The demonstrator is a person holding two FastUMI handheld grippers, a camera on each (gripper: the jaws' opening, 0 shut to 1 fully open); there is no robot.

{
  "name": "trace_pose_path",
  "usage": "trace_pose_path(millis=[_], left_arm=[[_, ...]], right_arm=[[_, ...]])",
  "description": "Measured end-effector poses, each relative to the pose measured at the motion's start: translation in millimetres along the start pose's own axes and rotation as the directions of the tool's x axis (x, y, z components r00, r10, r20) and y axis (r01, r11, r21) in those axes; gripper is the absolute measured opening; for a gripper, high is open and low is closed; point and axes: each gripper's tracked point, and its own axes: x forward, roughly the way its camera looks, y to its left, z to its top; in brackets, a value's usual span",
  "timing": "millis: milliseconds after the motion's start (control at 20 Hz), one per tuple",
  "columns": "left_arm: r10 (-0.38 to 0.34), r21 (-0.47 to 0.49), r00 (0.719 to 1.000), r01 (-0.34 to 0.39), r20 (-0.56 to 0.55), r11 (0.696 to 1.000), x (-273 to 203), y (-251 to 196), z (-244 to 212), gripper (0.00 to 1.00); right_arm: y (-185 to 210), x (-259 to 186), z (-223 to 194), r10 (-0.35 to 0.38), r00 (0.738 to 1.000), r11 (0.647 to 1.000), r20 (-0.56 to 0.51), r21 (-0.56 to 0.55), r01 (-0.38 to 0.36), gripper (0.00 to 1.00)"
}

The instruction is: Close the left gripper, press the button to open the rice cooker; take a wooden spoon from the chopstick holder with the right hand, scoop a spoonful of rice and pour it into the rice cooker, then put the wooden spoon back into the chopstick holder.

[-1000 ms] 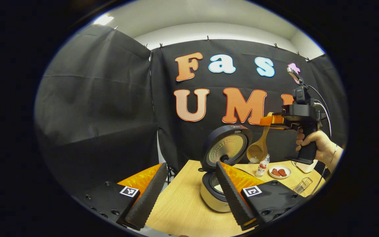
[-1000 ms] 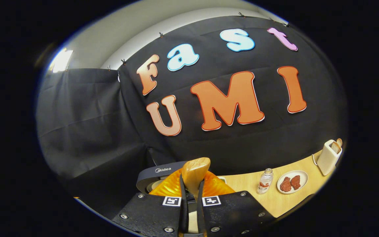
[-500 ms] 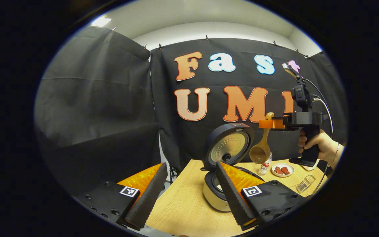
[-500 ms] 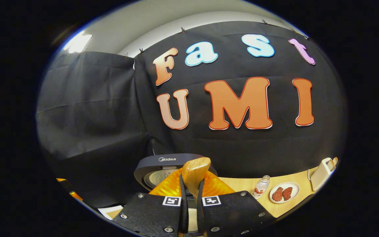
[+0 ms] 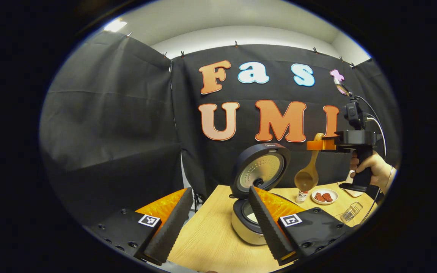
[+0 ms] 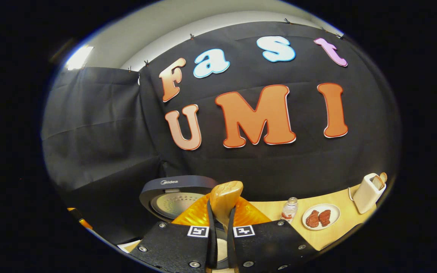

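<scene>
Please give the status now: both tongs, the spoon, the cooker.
Left tongs open, low before rice cooker, lid up. Right tongs shut on wooden spoon, bowl hanging down beside the lid. Nothing in the way.

Recording booth | black cloth walls [image 5: 112, 125] | wooden table [image 5: 211, 235] (kitchenware on it)

The left gripper's finger [image 5: 268, 223] hides part of the cooker [image 5: 246, 227]. The holder [image 5: 350, 213] is too small to tell its contents.

Both face wall — share rice cooker [image 5: 258, 189], plate [image 6: 321, 217]
</scene>
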Motion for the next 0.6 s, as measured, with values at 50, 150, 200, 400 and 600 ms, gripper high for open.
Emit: trace_pose_path(millis=[50, 150, 200, 400, 600], left_arm=[[-0.001, 0.000, 1.000, 0.001, 0.009, 1.000, 1.0, -1.7, 3.9, 0.97], [-0.009, 0.005, 1.000, 0.009, 0.023, 1.000, 2.7, -7.3, 9.7, 0.97], [-0.014, 0.008, 0.999, 0.014, 0.030, 1.000, 4.4, -10.5, 12.3, 0.97], [-0.040, 0.022, 0.998, 0.039, 0.046, 0.999, 9.3, -26.8, 21.5, 0.97], [-0.071, -0.005, 0.996, 0.071, 0.052, 0.997, 10.9, -48.2, 24.4, 0.99]], right_arm=[[-11.3, -4.5, 0.8, -0.016, 1.000, 1.000, -0.001, 0.011, 0.016, 0.09], [-35.0, -16.2, 6.0, -0.047, 0.999, 0.998, 0.003, 0.043, 0.047, 0.09], [-47.0, -21.4, 8.1, -0.065, 0.998, 0.996, 0.007, 0.058, 0.065, 0.09], [-105.3, -48.9, 17.3, -0.167, 0.986, 0.982, 0.030, 0.096, 0.163, 0.09], [-169.4, -83.1, 19.1, -0.277, 0.959, 0.954, 0.055, 0.132, 0.268, 0.09]])
